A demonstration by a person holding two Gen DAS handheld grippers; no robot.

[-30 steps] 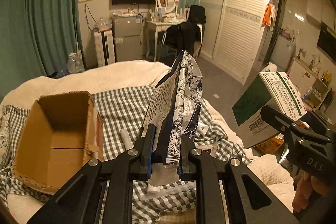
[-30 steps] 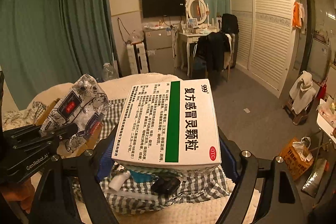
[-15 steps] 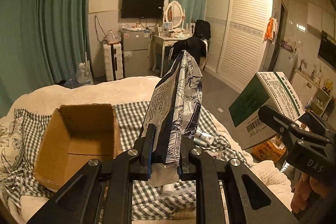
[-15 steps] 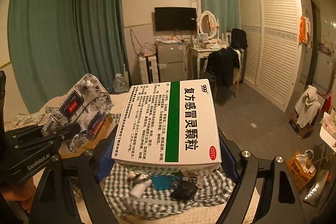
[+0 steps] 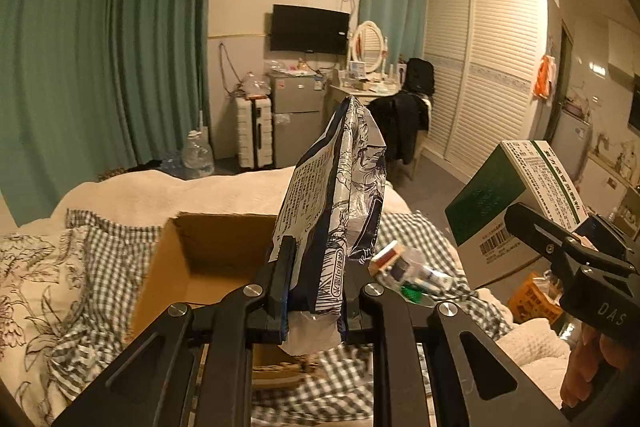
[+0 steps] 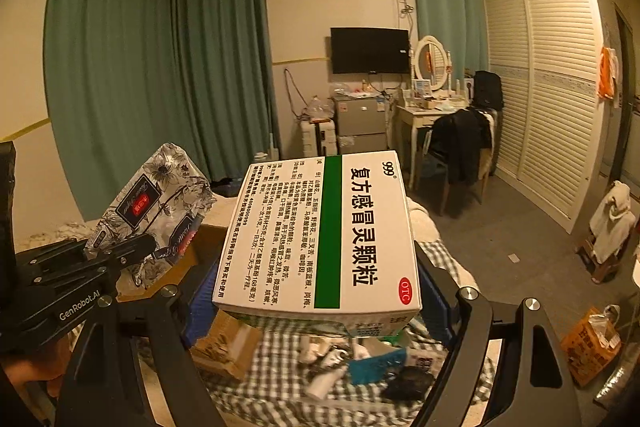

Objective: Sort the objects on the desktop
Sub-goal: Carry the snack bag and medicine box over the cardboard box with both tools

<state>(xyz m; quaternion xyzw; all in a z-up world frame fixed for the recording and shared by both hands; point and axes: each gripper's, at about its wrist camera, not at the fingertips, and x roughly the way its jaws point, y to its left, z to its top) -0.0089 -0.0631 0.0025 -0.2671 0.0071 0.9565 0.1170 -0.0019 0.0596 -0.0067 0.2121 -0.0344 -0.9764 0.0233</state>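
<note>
My left tool (image 5: 314, 283) is clenched on the lower end of a floral-printed foil packet (image 5: 336, 187), which stands upright between the pads above the open cardboard box (image 5: 216, 259) on the bed. My right tool (image 6: 316, 295) is spread wide and grips a white medicine box with a green stripe (image 6: 320, 231) by its two sides, the printed face turned up, held above the bed. In the left view that medicine box (image 5: 516, 203) hangs to the right of the packet, apart from it. Below it, on the checked cloth (image 6: 276, 383) that covers the bed, lies a loose heap of small things (image 6: 360, 363): little bottles, a blue pack and something dark, too blurred to name
</note>
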